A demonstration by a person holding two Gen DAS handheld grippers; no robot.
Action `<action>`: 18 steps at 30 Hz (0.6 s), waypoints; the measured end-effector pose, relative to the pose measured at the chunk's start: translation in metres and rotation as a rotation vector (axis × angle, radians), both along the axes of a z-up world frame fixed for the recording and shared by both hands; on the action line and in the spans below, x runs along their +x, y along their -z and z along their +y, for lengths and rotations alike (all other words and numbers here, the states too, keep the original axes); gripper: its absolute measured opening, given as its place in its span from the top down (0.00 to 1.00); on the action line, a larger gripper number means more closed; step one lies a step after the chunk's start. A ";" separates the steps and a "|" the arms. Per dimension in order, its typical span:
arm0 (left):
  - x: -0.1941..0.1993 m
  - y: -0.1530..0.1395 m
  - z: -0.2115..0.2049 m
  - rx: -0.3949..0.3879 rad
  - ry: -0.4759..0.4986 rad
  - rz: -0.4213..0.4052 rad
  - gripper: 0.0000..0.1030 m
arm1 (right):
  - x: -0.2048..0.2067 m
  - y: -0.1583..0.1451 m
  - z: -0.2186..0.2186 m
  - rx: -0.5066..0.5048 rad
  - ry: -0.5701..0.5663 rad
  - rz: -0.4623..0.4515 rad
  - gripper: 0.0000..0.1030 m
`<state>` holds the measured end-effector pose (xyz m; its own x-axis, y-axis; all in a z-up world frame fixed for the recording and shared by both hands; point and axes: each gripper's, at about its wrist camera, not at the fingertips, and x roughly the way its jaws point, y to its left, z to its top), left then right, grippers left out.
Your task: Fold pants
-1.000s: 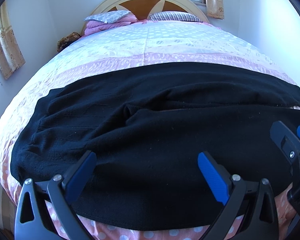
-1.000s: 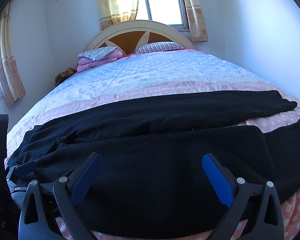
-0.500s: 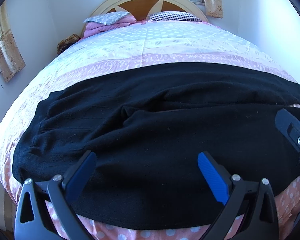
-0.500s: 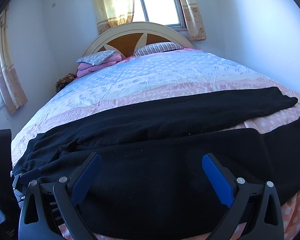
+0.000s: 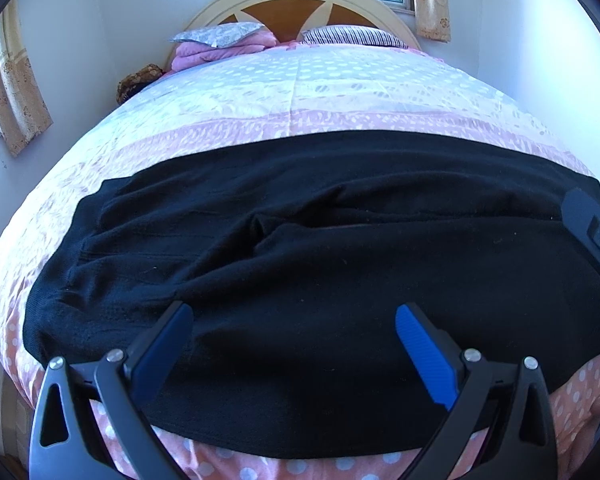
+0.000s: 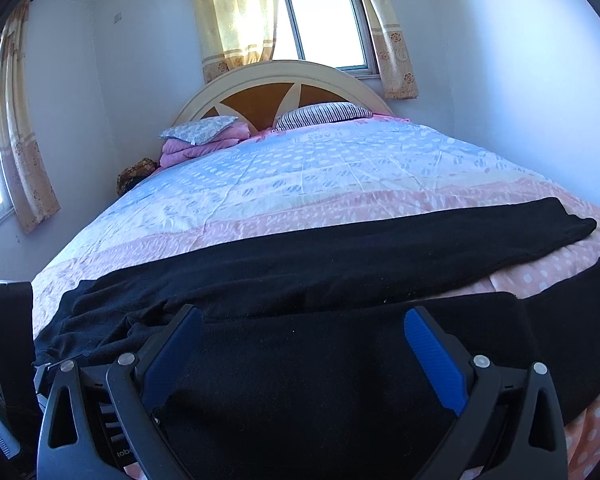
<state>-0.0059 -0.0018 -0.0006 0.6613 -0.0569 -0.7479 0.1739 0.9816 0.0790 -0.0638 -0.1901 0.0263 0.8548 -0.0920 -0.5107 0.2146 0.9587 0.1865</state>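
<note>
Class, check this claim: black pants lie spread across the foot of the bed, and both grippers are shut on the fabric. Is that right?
Not quite. The pants do lie spread across the bed, but both wrist views show the left gripper and right gripper open, holding nothing.

Black pants (image 6: pixel 340 272) across the pink dotted bedspread (image 6: pixel 300 184), right hand-held gripper (image 6: pixel 300 340) spread wide above them.

Your left gripper (image 5: pixel 294 332) level and forward-pointing, jaws spread wide, your right gripper (image 6: pixel 304 336) alongside it, jaws likewise spread, nothing clamped
</note>
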 end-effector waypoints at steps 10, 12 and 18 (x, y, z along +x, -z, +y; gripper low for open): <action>-0.003 0.000 0.003 -0.003 -0.009 0.001 0.00 | 0.000 0.008 0.005 -0.014 -0.025 0.037 0.01; -0.004 0.000 0.002 -0.002 -0.008 0.001 0.00 | 0.000 0.009 0.006 -0.015 -0.025 0.040 0.01; -0.005 0.001 0.001 -0.001 -0.006 0.004 0.00 | -0.001 0.009 0.007 -0.021 -0.026 0.036 0.01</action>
<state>-0.0106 -0.0004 -0.0013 0.6584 -0.0535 -0.7508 0.1681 0.9827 0.0773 -0.0652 -0.1830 0.0175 0.8380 -0.0812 -0.5396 0.1958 0.9677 0.1585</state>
